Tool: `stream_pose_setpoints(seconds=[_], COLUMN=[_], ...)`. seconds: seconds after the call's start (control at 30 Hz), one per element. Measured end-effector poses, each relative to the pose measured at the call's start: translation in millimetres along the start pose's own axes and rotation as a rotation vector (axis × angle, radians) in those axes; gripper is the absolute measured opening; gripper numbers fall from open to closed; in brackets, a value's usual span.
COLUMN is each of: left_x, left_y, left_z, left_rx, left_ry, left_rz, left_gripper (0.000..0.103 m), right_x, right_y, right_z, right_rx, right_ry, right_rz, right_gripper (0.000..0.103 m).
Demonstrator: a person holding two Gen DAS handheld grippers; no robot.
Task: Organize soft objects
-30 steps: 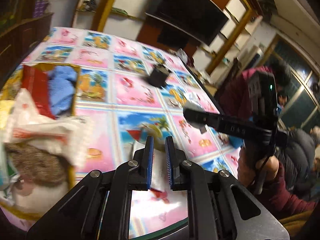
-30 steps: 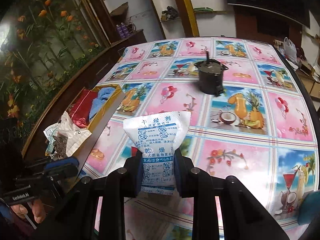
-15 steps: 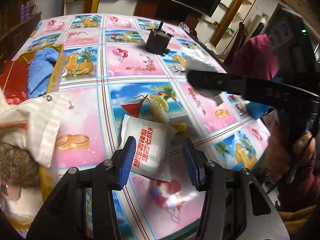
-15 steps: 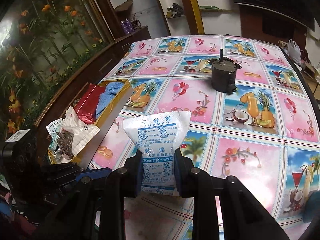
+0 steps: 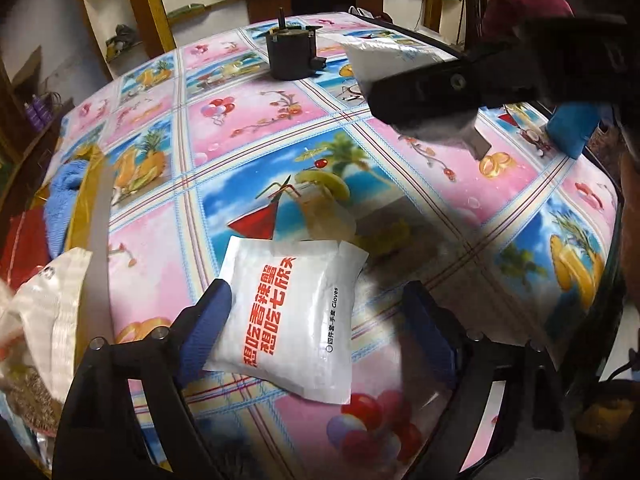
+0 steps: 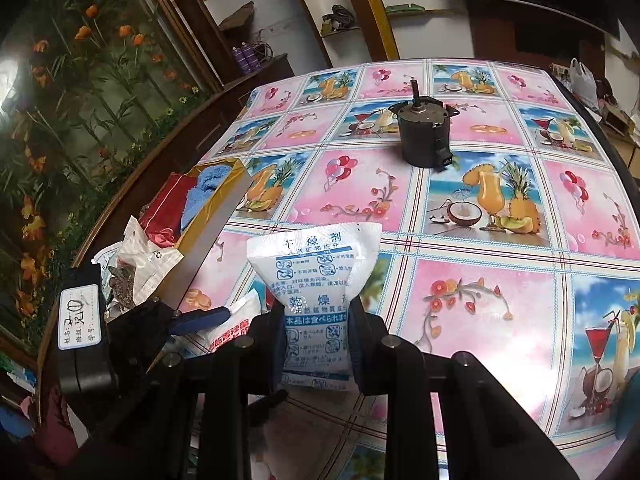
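A white packet with red print [image 5: 288,316] lies flat on the patterned tablecloth. My left gripper [image 5: 316,328] is open wide, its blue-padded fingers on either side of the packet. The packet also shows in the right wrist view [image 6: 228,332]. My right gripper [image 6: 316,344] is shut on a white desiccant bag with blue print [image 6: 316,280] and holds it upright above the table. That bag and gripper show in the left wrist view [image 5: 400,60] at the upper right.
A gold box [image 6: 224,196] at the table's left edge holds a blue towel [image 6: 200,192], a red bag [image 6: 164,208] and a white bag [image 6: 148,264]. A dark motor [image 6: 424,136] stands mid-table. A blue object [image 5: 572,128] lies at the right edge.
My left gripper went from shut to wide open and moved down around the red-print packet. My right gripper kept holding the desiccant bag, shifting slightly.
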State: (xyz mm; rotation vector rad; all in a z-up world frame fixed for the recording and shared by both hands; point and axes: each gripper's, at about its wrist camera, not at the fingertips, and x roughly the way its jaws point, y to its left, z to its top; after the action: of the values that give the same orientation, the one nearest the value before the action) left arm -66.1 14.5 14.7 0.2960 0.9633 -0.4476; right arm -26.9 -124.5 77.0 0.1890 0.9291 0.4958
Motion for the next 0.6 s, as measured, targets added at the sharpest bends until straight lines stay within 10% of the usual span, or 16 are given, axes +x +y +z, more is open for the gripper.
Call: stream_pose_setpoints(seconds=[0.1, 0.27, 0.6], left_x=[6.9, -2.9, -43.1], left_y=[25.8, 56.6, 75.5], left_z=[6.4, 2.7, -9.1], left_rx=[-0.104, -0.231, -0.408], left_ry=[0.011, 0.009, -0.13], left_rz=[-0.02, -0.081, -0.219], left_gripper=[0.086, 0.009, 0.009], right_x=[2.6, 1.4, 6.7], right_y=[0.0, 0.6, 11.9], right_z=[-1.8, -4.9, -5.0], right_rx=[0.003, -0.002, -0.025], right_ry=[0.008, 0.007, 0.017], right_rz=[0.002, 0.01, 0.005], right_gripper=[0.026, 0.026, 0.025])
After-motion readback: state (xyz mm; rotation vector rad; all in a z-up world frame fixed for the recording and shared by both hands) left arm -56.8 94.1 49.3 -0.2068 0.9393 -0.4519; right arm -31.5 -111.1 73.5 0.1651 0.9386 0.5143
